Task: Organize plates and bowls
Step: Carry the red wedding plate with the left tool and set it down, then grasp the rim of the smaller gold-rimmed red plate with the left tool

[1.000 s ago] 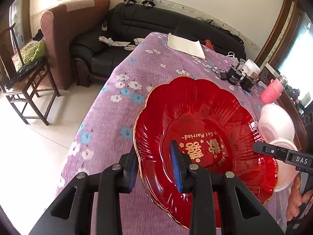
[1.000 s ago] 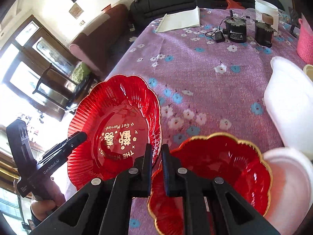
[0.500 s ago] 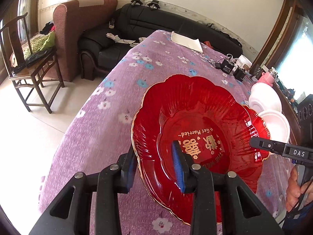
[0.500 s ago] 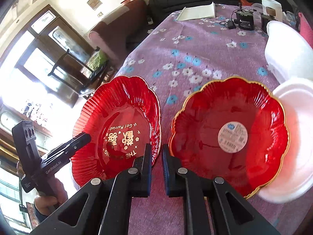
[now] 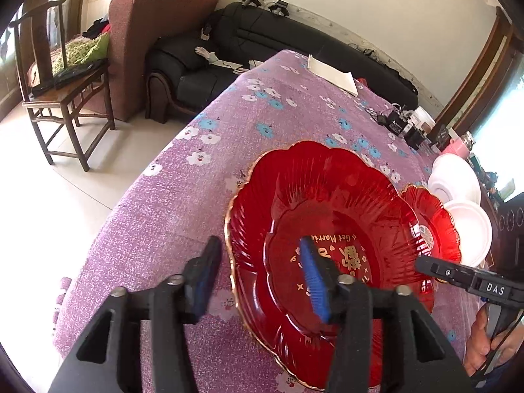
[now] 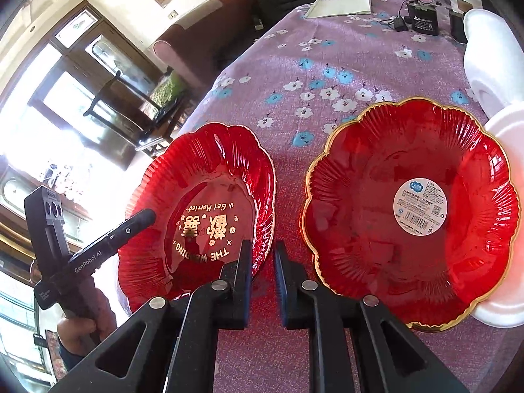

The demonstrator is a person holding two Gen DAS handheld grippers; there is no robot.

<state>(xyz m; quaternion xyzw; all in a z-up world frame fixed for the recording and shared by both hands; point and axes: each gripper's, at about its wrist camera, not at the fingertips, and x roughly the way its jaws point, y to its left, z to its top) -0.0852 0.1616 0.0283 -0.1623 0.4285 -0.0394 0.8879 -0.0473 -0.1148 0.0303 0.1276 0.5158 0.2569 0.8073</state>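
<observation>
A red wedding plate point(image 5: 327, 216) with gold lettering lies on the purple floral tablecloth near its front left corner; it also shows in the right wrist view point(image 6: 209, 203). My left gripper point(image 5: 258, 273) is open, its jaws astride the plate's near rim, apart from it. A second red plate with a round sticker point(image 6: 409, 209) lies to the right, also in the left wrist view point(image 5: 432, 226). My right gripper point(image 6: 263, 262) is slightly open and empty, over the cloth between the two plates.
Two white foam bowls point(image 6: 504, 281) point(image 6: 488, 62) sit right of the sticker plate. Black chargers point(image 6: 422, 19), a white booklet point(image 6: 340, 5) and a pink cup point(image 5: 457, 145) lie at the far end. A wooden chair point(image 5: 62, 91) and sofas stand left of the table.
My left gripper has opened and let go of the wedding plate, which now rests on the table. The right gripper has drawn back and its jaws have parted a little.
</observation>
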